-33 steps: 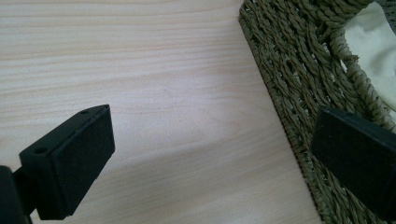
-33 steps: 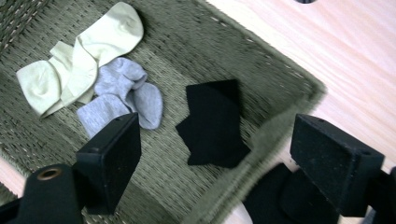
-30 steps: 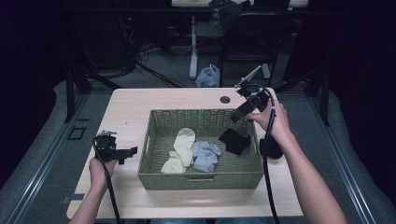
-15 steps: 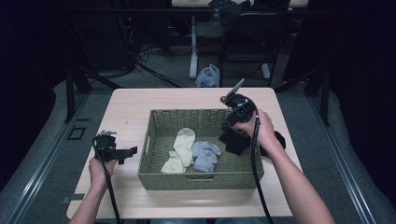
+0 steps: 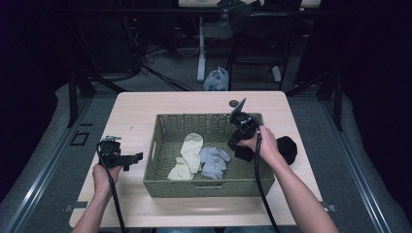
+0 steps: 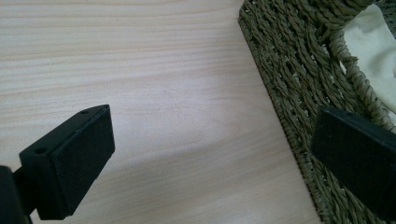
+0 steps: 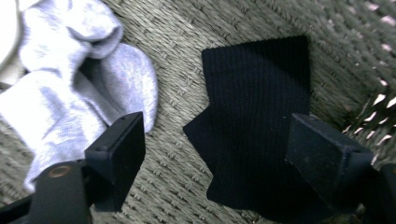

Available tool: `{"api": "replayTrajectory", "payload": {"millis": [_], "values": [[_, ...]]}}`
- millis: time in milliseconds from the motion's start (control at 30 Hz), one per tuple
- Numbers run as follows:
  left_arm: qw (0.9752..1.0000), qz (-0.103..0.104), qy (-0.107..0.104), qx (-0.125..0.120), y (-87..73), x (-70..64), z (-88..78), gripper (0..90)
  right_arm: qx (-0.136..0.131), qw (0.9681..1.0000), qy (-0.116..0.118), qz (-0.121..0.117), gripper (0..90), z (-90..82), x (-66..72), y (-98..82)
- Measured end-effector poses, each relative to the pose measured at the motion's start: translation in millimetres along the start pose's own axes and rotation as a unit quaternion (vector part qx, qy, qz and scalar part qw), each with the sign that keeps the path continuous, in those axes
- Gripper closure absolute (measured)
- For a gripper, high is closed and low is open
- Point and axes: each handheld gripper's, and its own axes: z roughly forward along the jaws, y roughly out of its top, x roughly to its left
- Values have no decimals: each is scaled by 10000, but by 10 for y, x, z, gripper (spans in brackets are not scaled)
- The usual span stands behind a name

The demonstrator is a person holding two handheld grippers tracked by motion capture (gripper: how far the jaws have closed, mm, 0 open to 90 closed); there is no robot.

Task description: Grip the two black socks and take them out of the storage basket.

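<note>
A woven green basket (image 5: 209, 187) stands mid-table and holds a cream sock (image 5: 187, 155), pale blue-grey socks (image 5: 213, 160) and a black sock (image 5: 243, 153). My right gripper (image 5: 236, 143) points down inside the basket's right half. Its jaws have just been closing but still stand apart, one on each side of the black sock (image 7: 257, 93), pads not pressing it. The blue-grey socks (image 7: 70, 93) lie just left of my right gripper (image 7: 217, 140). My left gripper (image 5: 135, 161) is open over bare table beside the basket's left wall (image 6: 299, 93), with nothing in my left gripper (image 6: 215, 135).
A second black sock (image 5: 287, 148) lies on the wooden table (image 5: 145, 111) just right of the basket. A dark round hole (image 5: 234, 103) sits near the table's far edge. A plastic bag (image 5: 216, 80) and chair legs are on the floor beyond.
My right gripper has come down from above the basket's far right rim into the basket, over the black sock. The left hand has stayed put.
</note>
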Motion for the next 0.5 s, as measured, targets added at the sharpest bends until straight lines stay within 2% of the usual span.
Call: {"api": "replayTrajectory", "payload": {"millis": [133, 200, 233, 267, 300, 367, 400, 433, 500], "values": [[10000, 3, 4, 8, 1, 0, -2, 3, 107, 9998, -117, 100, 275, 93, -1, 8], [10000, 0, -4, 0, 0, 1, -1, 3, 346, 9988, -336, -47, 338, 108, -13, 30], [10000, -3, -1, -3, 0, 1, -1, 3, 346, 9988, -336, -47, 338, 108, -13, 30], [10000, -2, 0, 8, 0, 2, -2, 3, 92, 9992, -318, 229, 349, 169, 12, 9], [10000, 1, -2, 13, 0, 2, -2, 3, 364, 9981, -464, 200, 399, 186, 2, 32], [10000, -2, -4, -3, -1, 1, -1, 3, 430, 9970, -612, 219, 434, 207, 2, 42], [10000, 1, -1, 7, 1, 1, -2, 3, 430, 9970, -612, 219, 434, 207, 2, 42], [10000, 2, 1, 10, 1, 2, -1, 3, 398, 9968, -640, 278, 463, 223, 9, 42], [10000, 6, -1, 4, 0, 1, 1, 3, 563, 9950, -775, 287, 552, 252, 11, 59]]}}
